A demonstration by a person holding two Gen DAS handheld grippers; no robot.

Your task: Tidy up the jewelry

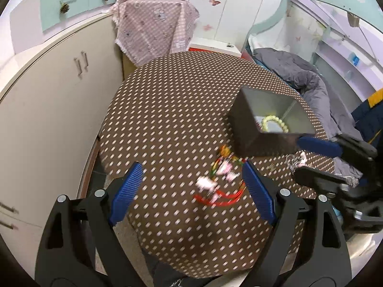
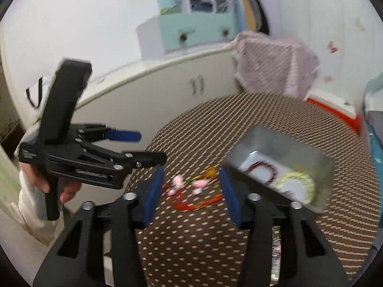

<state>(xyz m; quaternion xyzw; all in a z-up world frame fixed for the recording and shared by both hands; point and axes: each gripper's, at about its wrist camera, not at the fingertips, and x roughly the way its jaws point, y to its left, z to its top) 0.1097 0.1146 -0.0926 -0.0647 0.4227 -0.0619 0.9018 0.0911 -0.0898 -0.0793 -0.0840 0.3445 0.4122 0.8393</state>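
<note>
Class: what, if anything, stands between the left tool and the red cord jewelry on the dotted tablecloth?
Nothing visible does. The left tool hangs open with the red cord jewelry showing between its fingers. The dark box sits beyond the jewelry, and the right tool is off at the box's near corner.

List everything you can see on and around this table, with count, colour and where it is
Table: one, brown cloth with pale dots, centre.
Box: one, dark outside, pale grey inside, open, on the table's right.
Pearl bracelet: one, cream, inside the box.
Dark red bracelet: one, inside the box.
Red cord jewelry: a blurred tangle, red with pink and white charms, on the table beside the box.
Checked cloth: one, pink, draped behind the table.
Cabinet: one, cream, left.
Grey jacket: one, right.
Left gripper: black, blue pads, open.
Right gripper: same, open above the jewelry.
</note>
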